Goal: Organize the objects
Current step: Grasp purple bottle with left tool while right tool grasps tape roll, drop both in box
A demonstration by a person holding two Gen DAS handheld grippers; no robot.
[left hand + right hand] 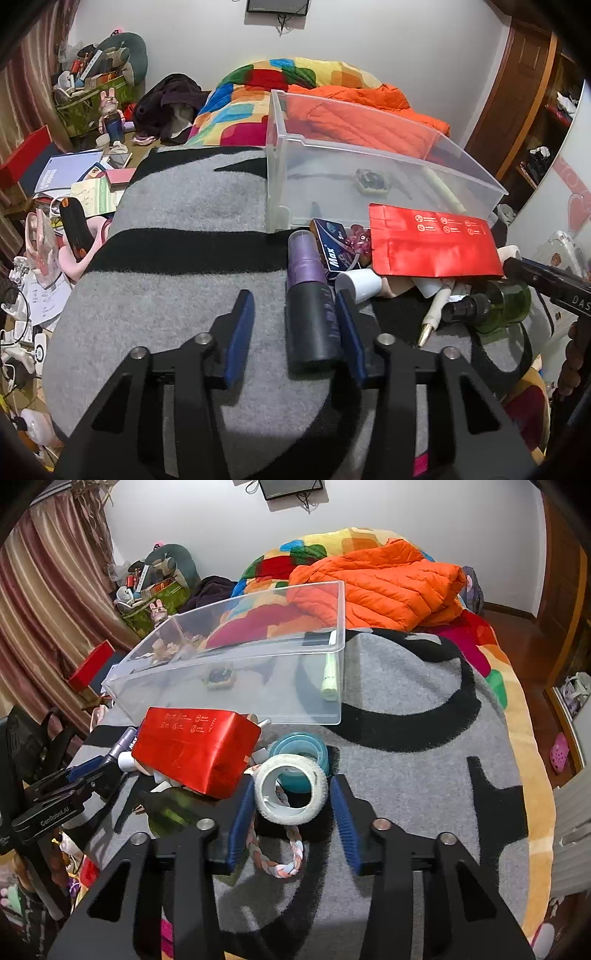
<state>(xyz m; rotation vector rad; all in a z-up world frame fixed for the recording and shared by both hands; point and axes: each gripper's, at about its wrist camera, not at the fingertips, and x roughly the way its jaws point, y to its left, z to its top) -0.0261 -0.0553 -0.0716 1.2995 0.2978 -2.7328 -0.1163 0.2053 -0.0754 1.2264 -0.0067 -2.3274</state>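
Left gripper (295, 325) straddles a dark spray bottle (312, 314) w/ purple top, lying on the grey-and-black blanket (166, 295). Right pad touches the bottle's side; left pad stands clear of it, so jaws are part-spread, not pinching.

Right gripper (293, 805) straddles a white tape roll (291, 790) standing on edge. Left pad is at the roll's rim, right pad just beside it; can't tell if it's squeezed. Teal tape roll (301, 749) sits right behind, braided band (280, 864) under it.

Red pouch (195, 753) lies on the pile near the clear plastic bin (258, 712), which holds a few small items.
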